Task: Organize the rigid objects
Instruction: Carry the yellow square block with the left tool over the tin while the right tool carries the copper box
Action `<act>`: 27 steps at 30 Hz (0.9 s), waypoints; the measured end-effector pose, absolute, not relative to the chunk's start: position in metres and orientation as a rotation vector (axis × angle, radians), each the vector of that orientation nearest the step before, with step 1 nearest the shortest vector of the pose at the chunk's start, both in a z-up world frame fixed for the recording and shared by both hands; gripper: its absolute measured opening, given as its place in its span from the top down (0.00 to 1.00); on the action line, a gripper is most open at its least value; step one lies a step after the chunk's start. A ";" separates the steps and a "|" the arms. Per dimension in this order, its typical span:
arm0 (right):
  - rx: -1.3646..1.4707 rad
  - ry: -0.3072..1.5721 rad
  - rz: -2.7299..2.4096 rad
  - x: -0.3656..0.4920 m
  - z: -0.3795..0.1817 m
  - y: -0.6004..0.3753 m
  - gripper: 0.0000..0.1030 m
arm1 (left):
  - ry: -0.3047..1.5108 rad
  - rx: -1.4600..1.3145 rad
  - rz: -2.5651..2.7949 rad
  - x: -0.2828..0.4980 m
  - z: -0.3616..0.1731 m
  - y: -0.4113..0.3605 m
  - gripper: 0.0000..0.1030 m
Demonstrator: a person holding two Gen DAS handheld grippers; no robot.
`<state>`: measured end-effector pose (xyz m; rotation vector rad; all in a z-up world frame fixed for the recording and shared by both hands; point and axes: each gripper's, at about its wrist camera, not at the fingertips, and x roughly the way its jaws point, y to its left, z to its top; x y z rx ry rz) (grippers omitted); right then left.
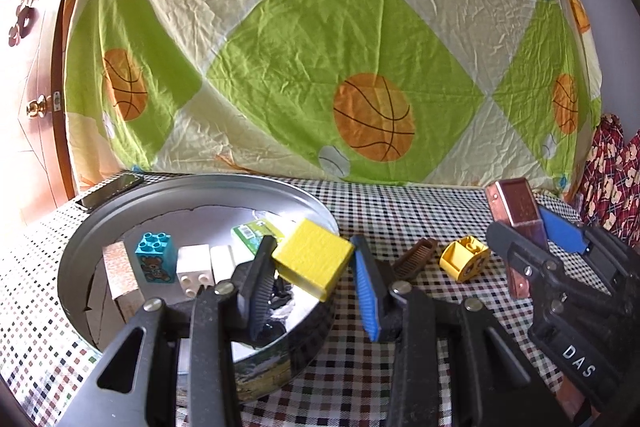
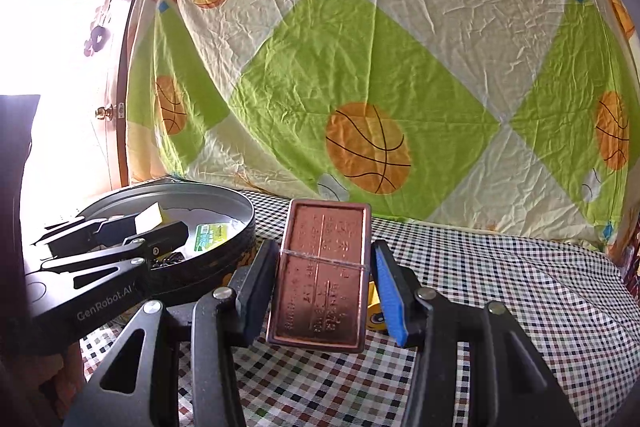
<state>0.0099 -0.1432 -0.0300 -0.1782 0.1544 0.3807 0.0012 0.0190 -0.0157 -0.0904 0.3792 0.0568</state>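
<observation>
My left gripper [image 1: 314, 261] is shut on a yellow block [image 1: 312, 258], held over the right rim of a round metal tin [image 1: 192, 183]. Inside the tin stand a teal bear brick [image 1: 155, 261], white bricks [image 1: 195, 267], a wooden block [image 1: 120, 273] and a green-white packet [image 1: 256, 233]. My right gripper [image 2: 320, 277] is shut on a copper-coloured embossed plate [image 2: 320, 275], held upright above the cloth; the same plate [image 1: 520, 215] shows at the right in the left wrist view. A yellow round brick [image 1: 464, 258] and a brown comb [image 1: 414, 258] lie on the checked cloth.
A checked tablecloth [image 2: 500, 287] covers the table. A basketball-print sheet [image 1: 320, 47] hangs behind it. A phone [image 1: 110, 189] lies behind the tin at the left edge. A wooden door [image 1: 36, 67] stands left. Patterned red fabric [image 1: 608, 179] sits at the far right.
</observation>
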 end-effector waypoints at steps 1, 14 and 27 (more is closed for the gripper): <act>-0.181 0.154 0.385 0.009 -0.030 -0.142 0.51 | 0.374 -0.088 0.060 0.000 -0.015 0.020 0.64; -0.214 0.168 0.426 0.008 -0.032 -0.127 0.51 | 0.367 -0.087 0.089 -0.005 -0.011 0.039 0.64; -0.238 0.209 0.498 0.012 -0.019 -0.097 0.51 | 0.368 -0.116 0.112 -0.011 -0.003 0.074 0.64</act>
